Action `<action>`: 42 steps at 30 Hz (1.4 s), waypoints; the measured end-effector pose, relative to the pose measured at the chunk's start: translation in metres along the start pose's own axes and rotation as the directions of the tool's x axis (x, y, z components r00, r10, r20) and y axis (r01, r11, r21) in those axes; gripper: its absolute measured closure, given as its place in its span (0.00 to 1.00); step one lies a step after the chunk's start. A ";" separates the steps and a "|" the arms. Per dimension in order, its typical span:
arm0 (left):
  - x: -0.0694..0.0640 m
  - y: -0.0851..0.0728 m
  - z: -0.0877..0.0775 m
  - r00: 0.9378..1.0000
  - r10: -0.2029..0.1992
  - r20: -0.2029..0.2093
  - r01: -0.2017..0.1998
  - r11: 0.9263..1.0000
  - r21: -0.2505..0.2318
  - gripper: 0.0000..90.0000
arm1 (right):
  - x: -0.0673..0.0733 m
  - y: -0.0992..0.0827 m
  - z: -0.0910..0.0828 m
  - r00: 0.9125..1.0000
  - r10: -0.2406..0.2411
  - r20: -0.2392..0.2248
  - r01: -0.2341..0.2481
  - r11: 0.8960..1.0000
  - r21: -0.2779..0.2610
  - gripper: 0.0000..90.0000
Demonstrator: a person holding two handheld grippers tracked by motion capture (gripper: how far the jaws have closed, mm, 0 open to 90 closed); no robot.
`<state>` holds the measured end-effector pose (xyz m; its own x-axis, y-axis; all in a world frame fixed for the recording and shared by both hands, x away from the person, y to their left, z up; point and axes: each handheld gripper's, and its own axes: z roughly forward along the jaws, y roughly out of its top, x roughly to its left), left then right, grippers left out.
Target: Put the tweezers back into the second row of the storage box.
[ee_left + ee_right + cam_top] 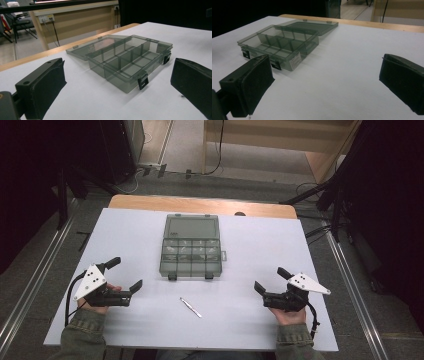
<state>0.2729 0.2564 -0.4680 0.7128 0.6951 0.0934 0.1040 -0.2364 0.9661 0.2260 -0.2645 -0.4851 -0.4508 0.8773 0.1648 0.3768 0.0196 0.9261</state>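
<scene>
High view, left gripper (126,274) fingers wide apart, empty.

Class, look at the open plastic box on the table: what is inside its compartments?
The box, lid folded back, shows bare compartment floors in both gripper views. The dividers hide some near corners, so something tiny there cannot be ruled out.
</scene>
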 end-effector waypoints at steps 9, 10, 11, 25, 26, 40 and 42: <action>0.000 0.000 0.001 1.000 0.014 -0.006 -0.014 1.000 0.005 0.00 | 0.000 0.001 -0.002 1.000 0.002 -0.004 -0.002 1.000 0.001 0.00; 0.000 0.000 0.001 1.000 0.015 -0.003 -0.015 1.000 0.002 0.00 | 0.000 0.001 -0.002 1.000 0.005 -0.005 -0.005 1.000 0.005 0.00; 0.000 0.000 0.002 1.000 0.018 0.000 -0.018 1.000 -0.001 0.00 | 0.000 0.001 -0.002 1.000 0.007 -0.006 -0.007 1.000 0.008 0.00; -0.003 0.001 0.005 0.998 0.056 -0.004 -0.056 0.998 0.022 0.00 | 0.004 0.009 -0.003 0.999 0.001 -0.032 0.000 1.000 0.032 0.00; -0.003 0.001 0.005 0.998 0.056 -0.004 -0.056 0.998 0.022 0.00 | 0.005 0.010 -0.003 0.999 -0.001 -0.034 0.002 1.000 0.029 0.00; -0.004 0.000 0.007 0.998 0.063 -0.003 -0.063 0.997 0.037 0.00 | 0.023 0.033 -0.002 0.994 -0.064 -0.083 0.073 0.992 0.103 0.00; -0.003 0.000 0.007 0.998 0.062 -0.006 -0.062 0.997 0.039 0.00 | 0.027 0.036 0.002 0.993 -0.065 -0.102 0.079 0.986 0.148 0.00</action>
<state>0.2756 0.2491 -0.4703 0.7137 0.6830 0.1550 0.0866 -0.3058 0.9482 0.2288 -0.2397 -0.4483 -0.5545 0.8206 0.1384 0.4554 0.1600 0.8758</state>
